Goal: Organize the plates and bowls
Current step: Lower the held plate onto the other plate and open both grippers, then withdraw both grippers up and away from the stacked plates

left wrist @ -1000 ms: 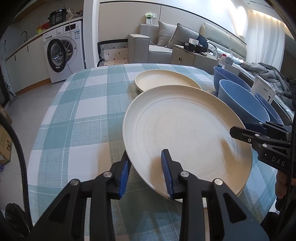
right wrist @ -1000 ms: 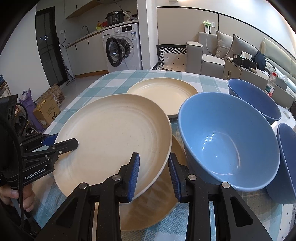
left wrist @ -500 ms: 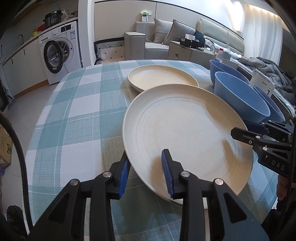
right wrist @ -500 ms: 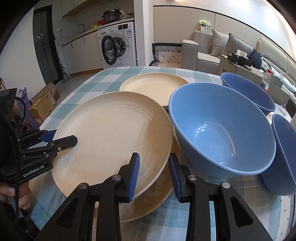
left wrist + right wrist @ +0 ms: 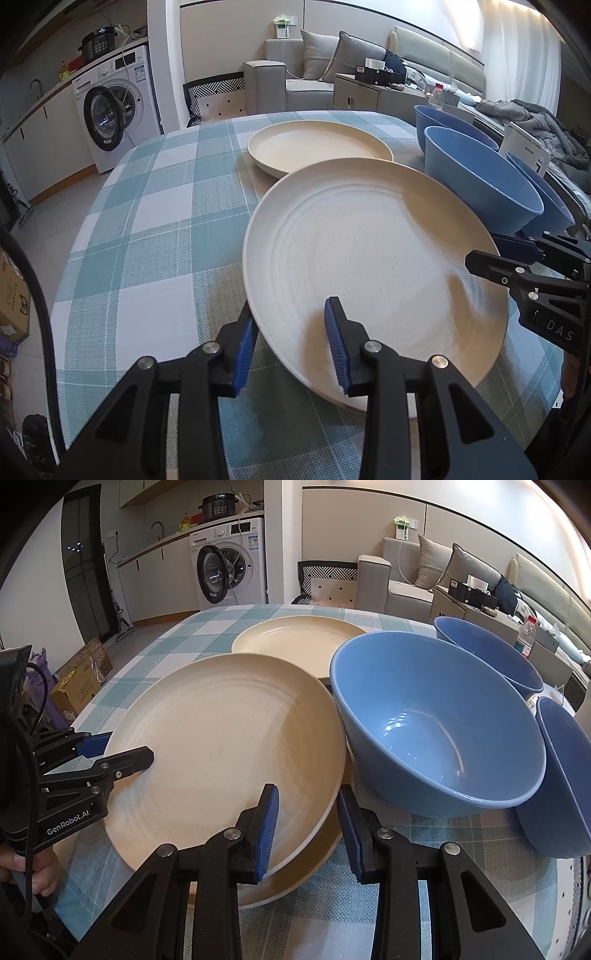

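A large cream plate is held at a tilt by both grippers, just above a second cream plate lying on the table. My left gripper clamps its near-left rim, and its jaws are opening with the rim still between the pads. My right gripper is shut on the opposite rim. Each gripper shows in the other's view: the left gripper, the right gripper. A third cream plate lies farther back.
Three blue bowls stand to the right: a near bowl touching the held plate's edge, a far bowl and one at the right edge. The checked tablecloth stretches bare to the left. A hand holds the left gripper.
The held plate has sunk a little toward the plate under it, and both views have tipped slightly. The left jaws stand a touch wider on the rim.
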### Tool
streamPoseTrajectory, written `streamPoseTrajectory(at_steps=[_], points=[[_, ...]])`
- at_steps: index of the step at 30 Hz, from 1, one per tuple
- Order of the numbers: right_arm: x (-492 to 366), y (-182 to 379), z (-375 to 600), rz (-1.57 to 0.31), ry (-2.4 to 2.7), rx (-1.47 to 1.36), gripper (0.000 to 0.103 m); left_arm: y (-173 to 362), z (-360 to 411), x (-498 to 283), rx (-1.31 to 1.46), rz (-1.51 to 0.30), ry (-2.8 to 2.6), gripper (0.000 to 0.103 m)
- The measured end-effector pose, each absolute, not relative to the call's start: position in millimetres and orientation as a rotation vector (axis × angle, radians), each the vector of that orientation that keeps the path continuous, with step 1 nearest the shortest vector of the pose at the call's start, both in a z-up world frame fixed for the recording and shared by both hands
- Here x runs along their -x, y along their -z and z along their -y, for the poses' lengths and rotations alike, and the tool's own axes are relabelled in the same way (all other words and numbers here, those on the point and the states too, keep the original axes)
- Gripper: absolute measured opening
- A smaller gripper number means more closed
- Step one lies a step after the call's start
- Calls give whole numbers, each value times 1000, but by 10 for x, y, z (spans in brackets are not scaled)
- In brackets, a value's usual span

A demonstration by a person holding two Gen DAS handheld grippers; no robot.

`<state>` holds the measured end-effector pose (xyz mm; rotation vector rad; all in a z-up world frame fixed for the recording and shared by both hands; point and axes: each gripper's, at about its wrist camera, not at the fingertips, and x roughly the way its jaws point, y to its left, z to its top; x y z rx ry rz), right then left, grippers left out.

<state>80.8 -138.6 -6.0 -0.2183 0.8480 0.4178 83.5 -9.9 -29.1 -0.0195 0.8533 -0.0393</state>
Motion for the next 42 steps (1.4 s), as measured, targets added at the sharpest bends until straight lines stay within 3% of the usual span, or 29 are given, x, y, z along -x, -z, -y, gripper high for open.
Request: streamPoseTrajectory(at_steps=[21, 25, 39, 42], points=[[-770, 138, 1383, -853, -383, 271, 38, 338, 204, -853, -45, -868, 28, 37], [-735, 129, 1385, -837, -390, 272, 39, 358, 277, -840, -89, -861, 14, 41], [-730, 133, 1408, -833, -411, 268, 50, 378, 247, -864, -51, -877, 40, 51], [-729, 113, 1423, -828, -417, 262, 59, 380, 232, -869, -33, -885, 47, 51]])
